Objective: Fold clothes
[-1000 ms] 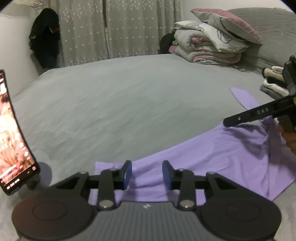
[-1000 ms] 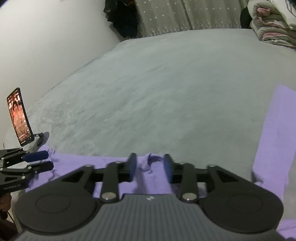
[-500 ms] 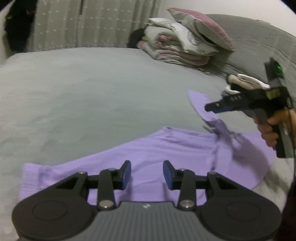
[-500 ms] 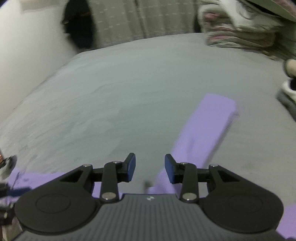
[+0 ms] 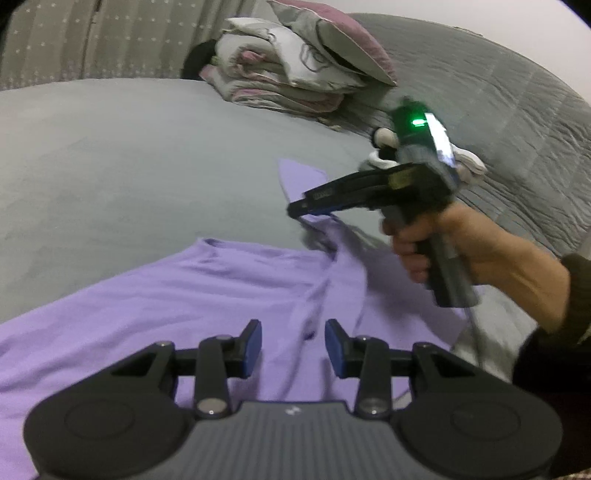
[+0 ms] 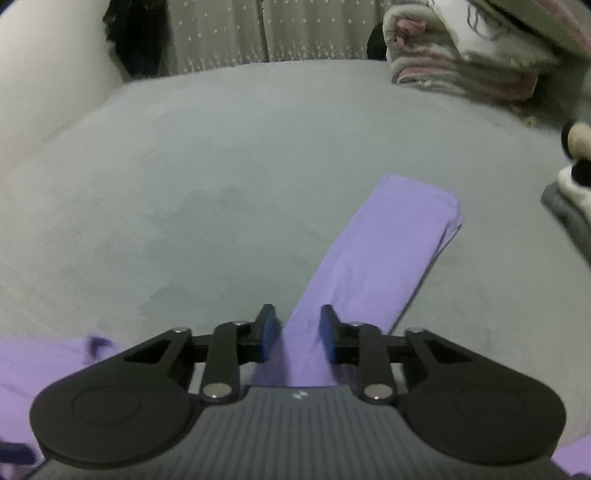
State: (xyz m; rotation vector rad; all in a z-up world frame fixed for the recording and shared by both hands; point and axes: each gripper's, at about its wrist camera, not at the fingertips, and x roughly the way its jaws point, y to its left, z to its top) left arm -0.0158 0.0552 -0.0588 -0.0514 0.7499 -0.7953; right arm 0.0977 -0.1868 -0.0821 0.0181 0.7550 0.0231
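A purple long-sleeve shirt [image 5: 177, 295] lies spread on the grey bed [image 5: 129, 166]. My left gripper [image 5: 293, 343] hovers open over the shirt's body, and a raised crease of cloth runs under the gap between its blue pads. A hand [image 5: 461, 247] holds my right gripper [image 5: 295, 210] low over the base of the sleeve [image 5: 299, 177]. In the right wrist view the sleeve [image 6: 388, 251] stretches away to the upper right. The right gripper [image 6: 297, 332] has its jaws closing with the sleeve's near end between them, and a gap still shows at each pad.
A stack of folded quilts and a pillow [image 5: 295, 74] sits at the head of the bed. Small folded clothes [image 6: 576, 177] lie to the right of the sleeve. Curtains [image 6: 221, 33] and a dark hanging garment [image 6: 136, 40] stand behind the bed.
Both views swung to the right, and the phone on its stand left the picture. The right gripper came over the sleeve's base and its jaws narrowed. The left gripper moved across the shirt's body.
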